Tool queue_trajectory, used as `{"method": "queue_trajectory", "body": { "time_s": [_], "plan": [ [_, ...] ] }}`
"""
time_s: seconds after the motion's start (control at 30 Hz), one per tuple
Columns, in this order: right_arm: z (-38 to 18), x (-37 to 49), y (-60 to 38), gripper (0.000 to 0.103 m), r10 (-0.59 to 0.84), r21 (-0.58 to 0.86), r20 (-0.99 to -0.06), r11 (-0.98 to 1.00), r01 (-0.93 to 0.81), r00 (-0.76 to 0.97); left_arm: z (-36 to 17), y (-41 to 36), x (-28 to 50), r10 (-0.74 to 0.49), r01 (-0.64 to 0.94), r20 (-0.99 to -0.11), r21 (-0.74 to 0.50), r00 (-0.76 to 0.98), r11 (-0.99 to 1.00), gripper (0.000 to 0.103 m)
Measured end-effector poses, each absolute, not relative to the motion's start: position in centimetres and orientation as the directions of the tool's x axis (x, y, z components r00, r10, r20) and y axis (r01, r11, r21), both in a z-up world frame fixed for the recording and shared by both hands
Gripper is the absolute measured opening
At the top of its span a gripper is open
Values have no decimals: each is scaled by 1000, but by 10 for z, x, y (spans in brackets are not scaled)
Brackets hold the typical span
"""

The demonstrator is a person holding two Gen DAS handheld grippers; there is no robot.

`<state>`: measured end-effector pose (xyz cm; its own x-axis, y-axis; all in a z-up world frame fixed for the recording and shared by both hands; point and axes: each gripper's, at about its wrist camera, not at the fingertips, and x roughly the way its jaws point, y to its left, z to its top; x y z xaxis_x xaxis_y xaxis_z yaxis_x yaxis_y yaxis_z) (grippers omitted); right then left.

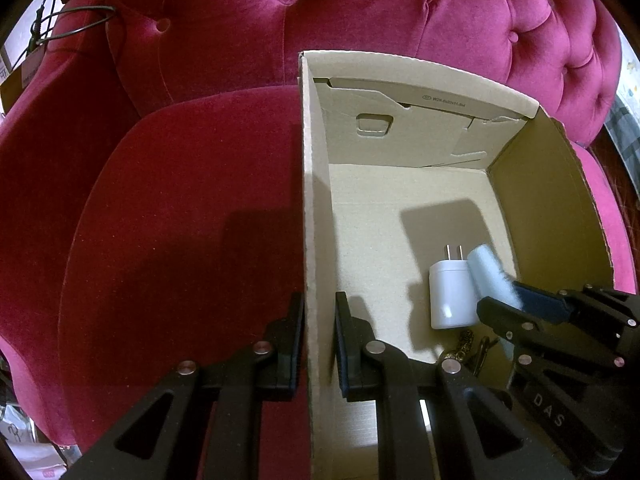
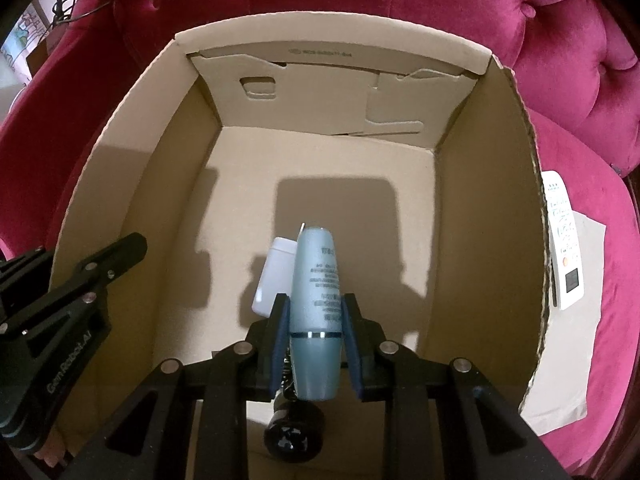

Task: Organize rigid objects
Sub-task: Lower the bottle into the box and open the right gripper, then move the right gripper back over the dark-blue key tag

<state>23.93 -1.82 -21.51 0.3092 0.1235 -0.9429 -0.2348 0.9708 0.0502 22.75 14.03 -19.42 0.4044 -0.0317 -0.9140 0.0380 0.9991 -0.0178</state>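
Right wrist view: right gripper (image 2: pixel 316 332) clamps pale-blue bottle (image 2: pixel 316 280) inside cardboard box (image 2: pixel 488 200), beside white charger (image 2: pixel 274 272). Left gripper (image 1: pixel 318 344) pinches box's left wall, jaws tight.

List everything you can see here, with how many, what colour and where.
Cardboard box: one, tan, on the pink sofa.
Charger plug: one, white, lying on the box floor.
Bottle: one, pale blue, held inside the box beside the plug.
Dark object: one, black, box floor near the front; kind unclear.
Remote control: one, white, on the sofa outside the box's right wall.
Left tongs: black, shut on the box's left wall.
Right tongs: black, shut on the bottle.
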Motion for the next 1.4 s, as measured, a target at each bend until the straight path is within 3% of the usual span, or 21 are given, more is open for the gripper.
{"method": "queue_trajectory", "body": {
  "time_s": [0.07,0.13,1.0,1.33,1.4],
  "plan": [
    [-214,239,-18,33,123,51,-943,972,-231,309,-194,141,227,-32,39,-914,-18,405,999,15],
    [-212,238,-19,48,125,54,-940,973,-224,317,-194,142,227,-32,40,-914,-17,404,999,15],
    [-158,223,-32,55,120,32,-891,979,-201,438,-194,142,226,-25,40,-914,-10,406,999,15],
    [-135,219,-57,87,94,19,-860,988,-153,502,-194,137,225,-18,40,-914,-1,406,999,15],
    [-131,218,-64,88,89,18,-853,990,-141,514,-194,136,225,-18,39,-914,-2,406,999,15]
  ]
}}
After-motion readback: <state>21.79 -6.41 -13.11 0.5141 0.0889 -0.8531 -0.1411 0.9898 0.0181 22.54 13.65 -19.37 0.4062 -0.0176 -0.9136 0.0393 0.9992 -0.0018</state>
